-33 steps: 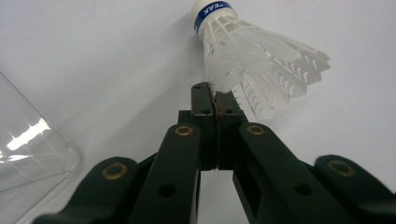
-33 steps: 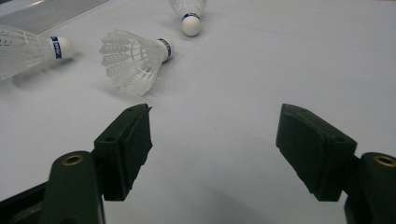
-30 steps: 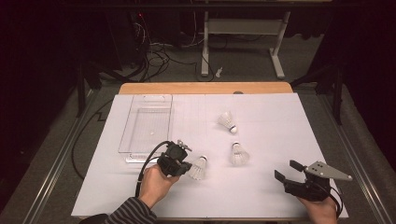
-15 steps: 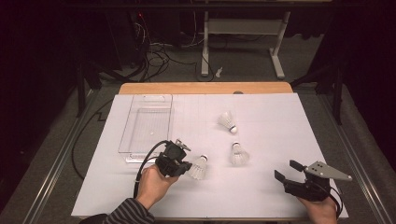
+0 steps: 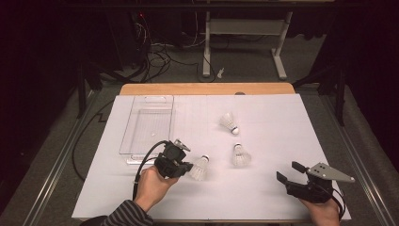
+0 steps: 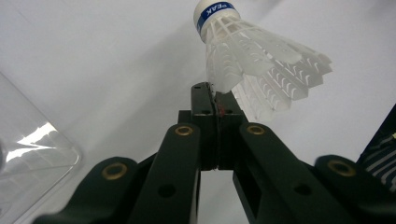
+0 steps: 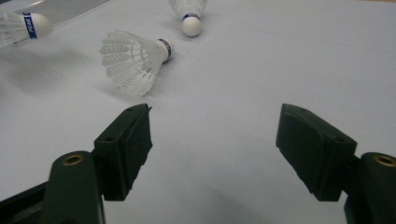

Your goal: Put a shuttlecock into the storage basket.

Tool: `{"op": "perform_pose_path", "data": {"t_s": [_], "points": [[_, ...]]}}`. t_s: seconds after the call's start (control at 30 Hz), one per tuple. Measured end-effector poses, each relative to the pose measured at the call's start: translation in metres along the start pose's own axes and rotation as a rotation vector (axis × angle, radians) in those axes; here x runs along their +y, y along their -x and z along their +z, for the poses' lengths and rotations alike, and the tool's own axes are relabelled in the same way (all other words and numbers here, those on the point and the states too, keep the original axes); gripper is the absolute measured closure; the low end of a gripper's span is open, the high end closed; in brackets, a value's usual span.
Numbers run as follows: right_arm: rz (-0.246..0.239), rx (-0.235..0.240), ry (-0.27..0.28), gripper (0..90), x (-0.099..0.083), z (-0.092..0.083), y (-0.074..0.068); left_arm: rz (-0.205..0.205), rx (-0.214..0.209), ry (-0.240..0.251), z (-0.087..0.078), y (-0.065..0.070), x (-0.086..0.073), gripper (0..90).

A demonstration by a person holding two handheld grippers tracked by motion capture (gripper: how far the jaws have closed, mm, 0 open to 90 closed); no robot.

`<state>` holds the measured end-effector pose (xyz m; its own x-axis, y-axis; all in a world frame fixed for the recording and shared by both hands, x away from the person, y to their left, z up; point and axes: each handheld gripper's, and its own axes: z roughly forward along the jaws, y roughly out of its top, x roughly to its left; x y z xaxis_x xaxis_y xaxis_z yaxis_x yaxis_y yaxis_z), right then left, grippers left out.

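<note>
Left gripper (image 5: 187, 165) clenched on the skirt edge of a shuttlecock (image 5: 200, 168); its long axis tilts, cork up-right in the high view. Right gripper (image 5: 289, 172) released, jaws wide apart.

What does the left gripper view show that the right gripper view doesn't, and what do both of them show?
Left gripper view: the left gripper shut on the feather edge of a shuttlecock, and a corner of the clear tray.

Right gripper view: the right gripper open over bare white paper, with two more shuttlecocks, a near one and a far one.

Both: the held shuttlecock, at the right gripper view's top left edge, and the paper.
</note>
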<state>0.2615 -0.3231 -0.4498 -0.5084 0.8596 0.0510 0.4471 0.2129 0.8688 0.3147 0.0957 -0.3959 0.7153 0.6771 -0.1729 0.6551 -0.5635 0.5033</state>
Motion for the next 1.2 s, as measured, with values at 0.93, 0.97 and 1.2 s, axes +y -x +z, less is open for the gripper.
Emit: {"op": "perform_pose_path", "data": {"t_s": [0.93, 0.97, 1.2], "points": [[-0.001, -0.003, -0.006, 27.3, 0.000, 0.001, 0.000, -0.054, 0.006, 0.112, -0.050, -0.022, 0.003, 89.5], [-0.003, -0.003, -0.006, 27.3, 0.000, 0.001, 0.000, -0.057, 0.003, 0.115, -0.052, -0.023, 0.003, 89.5], [-0.004, -0.006, -0.013, 27.3, -0.001, 0.002, 0.000, -0.074, -0.003, 0.126, -0.057, -0.029, 0.003, 89.5]]}}
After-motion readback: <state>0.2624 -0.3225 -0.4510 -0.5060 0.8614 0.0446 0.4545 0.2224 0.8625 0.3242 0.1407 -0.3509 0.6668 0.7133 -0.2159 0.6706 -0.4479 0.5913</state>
